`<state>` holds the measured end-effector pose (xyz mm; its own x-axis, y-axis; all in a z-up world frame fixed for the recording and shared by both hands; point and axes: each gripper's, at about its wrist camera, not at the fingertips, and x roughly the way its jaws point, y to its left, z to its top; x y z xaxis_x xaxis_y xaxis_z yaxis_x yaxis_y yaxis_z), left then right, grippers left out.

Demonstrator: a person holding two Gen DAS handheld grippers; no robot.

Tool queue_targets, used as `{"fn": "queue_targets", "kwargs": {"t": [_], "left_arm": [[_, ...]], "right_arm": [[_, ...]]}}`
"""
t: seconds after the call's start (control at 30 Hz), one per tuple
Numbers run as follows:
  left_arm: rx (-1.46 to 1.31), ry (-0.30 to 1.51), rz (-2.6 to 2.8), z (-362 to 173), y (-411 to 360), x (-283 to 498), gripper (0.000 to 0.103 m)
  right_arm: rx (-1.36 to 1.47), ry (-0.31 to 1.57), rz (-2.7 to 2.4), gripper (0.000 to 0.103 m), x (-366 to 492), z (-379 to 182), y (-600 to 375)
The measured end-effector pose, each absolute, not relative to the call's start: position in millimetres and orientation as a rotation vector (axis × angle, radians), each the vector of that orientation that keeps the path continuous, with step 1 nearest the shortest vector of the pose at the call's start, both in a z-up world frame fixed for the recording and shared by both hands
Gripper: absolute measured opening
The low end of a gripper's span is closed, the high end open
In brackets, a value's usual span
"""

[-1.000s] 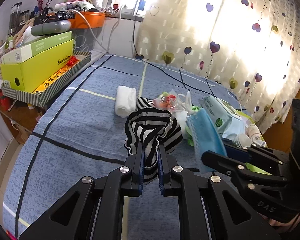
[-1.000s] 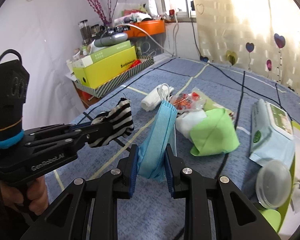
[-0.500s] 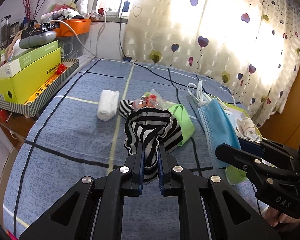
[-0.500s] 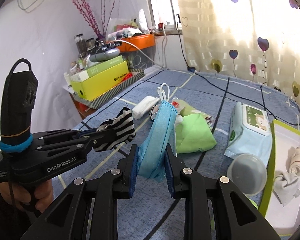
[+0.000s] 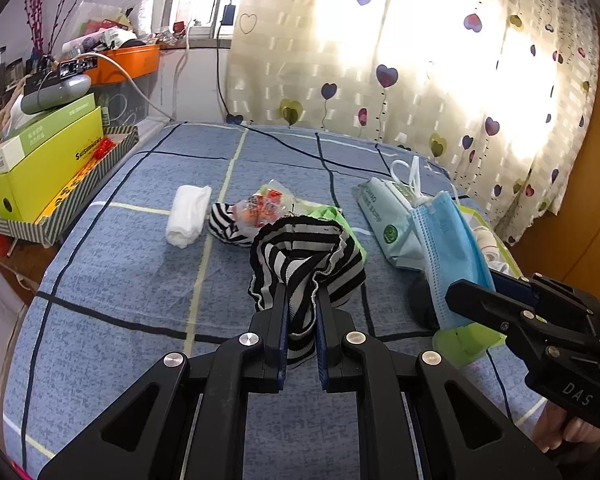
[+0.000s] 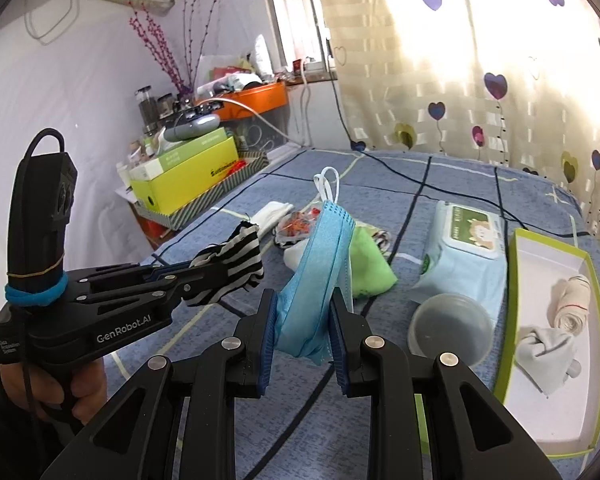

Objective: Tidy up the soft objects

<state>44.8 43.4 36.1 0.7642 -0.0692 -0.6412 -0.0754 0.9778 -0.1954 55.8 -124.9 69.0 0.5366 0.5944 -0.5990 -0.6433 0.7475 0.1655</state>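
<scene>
Left gripper [image 5: 302,312] pinching black-and-white striped sock [image 5: 306,258], jaws pressed onto the fabric, sock raised above blue plaid bed sheet [image 5: 120,280]. Right gripper [image 6: 304,312] pinching blue face mask [image 6: 320,264], jaws closed on its lower fold, white ear loops sticking up at 12 o'clock. Same mask in left wrist view at 3 o'clock [image 5: 448,248], clamped in the right gripper [image 5: 476,300]. Left gripper seen in right wrist view at 9 o'clock [image 6: 196,276], sock [image 6: 230,264] dangling from its tips.

On the bed in left wrist view: second striped sock [image 5: 226,228] at 12 o'clock, touching rolled white cloth [image 5: 186,220] at 11 o'clock; crinkly snack packet [image 5: 266,204] just behind; green cloth [image 5: 332,220] partly hidden behind held sock. Wet-wipes pack [image 6: 464,252] at 2 o'clock in right wrist view, clear round lid [image 6: 450,328] just in front of it. Green-rimmed box [image 6: 592,280] at 3 o'clock, holding rolled white socks [image 6: 572,304] and grey cloth [image 6: 548,352]. Yellow box [image 5: 40,172] on striped tray at 9 o'clock in left wrist view, beside the bed.
</scene>
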Motion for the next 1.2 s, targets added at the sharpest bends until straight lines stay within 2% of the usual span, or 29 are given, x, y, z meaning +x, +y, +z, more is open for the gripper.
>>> {"fn": "queue_targets", "kwargs": {"t": [1.2], "left_arm": [[-0.13,0.675,-0.194,59,-53,71,0.012]], "right_arm": [[0.007,0.637,0.564,0.023,56,78,-220]]}}
